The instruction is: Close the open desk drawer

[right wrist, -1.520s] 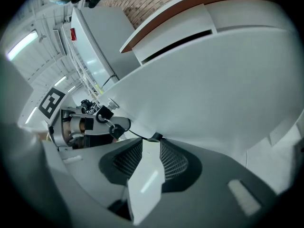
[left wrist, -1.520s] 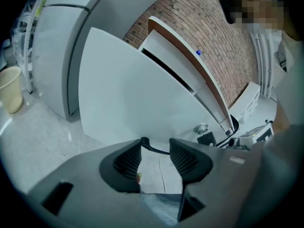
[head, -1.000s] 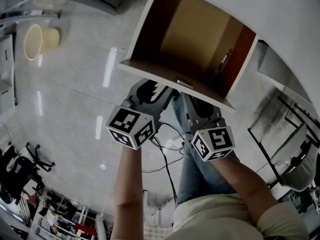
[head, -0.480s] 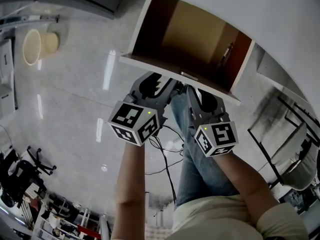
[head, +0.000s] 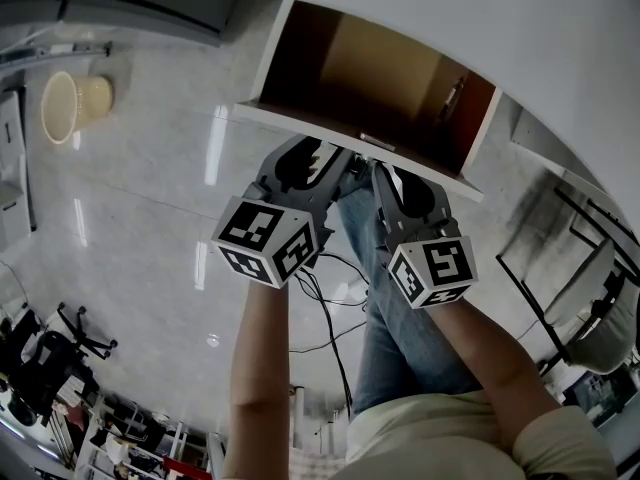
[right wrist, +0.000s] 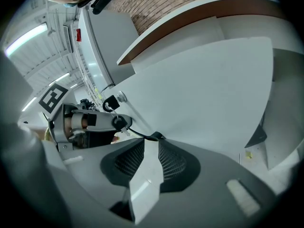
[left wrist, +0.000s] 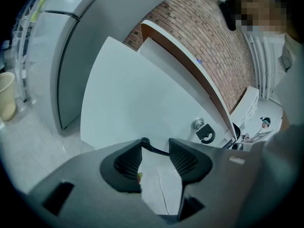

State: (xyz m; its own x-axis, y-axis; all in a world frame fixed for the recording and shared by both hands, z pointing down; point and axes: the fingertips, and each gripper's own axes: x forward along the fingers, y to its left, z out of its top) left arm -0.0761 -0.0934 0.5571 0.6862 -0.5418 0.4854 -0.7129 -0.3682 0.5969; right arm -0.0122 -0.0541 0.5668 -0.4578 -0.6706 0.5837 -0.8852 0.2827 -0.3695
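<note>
The drawer [head: 370, 63] sticks out of the white desk [head: 560, 38] towards the person. Its long axis runs out from the desk, and its open top shows a plain boxy inside of smooth brown board. A flat, matt white front panel [left wrist: 142, 94] runs slantwise across the head view, upper left to lower right. It has a small round metal lock [left wrist: 198, 124] near its top edge. Both claws are at that panel, side by side. The left gripper [left wrist: 156, 148] has its ribbed dark pads [left wrist: 128, 158] fairly wide apart, with only white panel in the gap. The right gripper [right wrist: 151, 148] stands narrower, also clasping nothing. Whether the tips actually press on the panel I can't quite tell. Underneath is a glossy pale floor [head: 150, 188].
</note>
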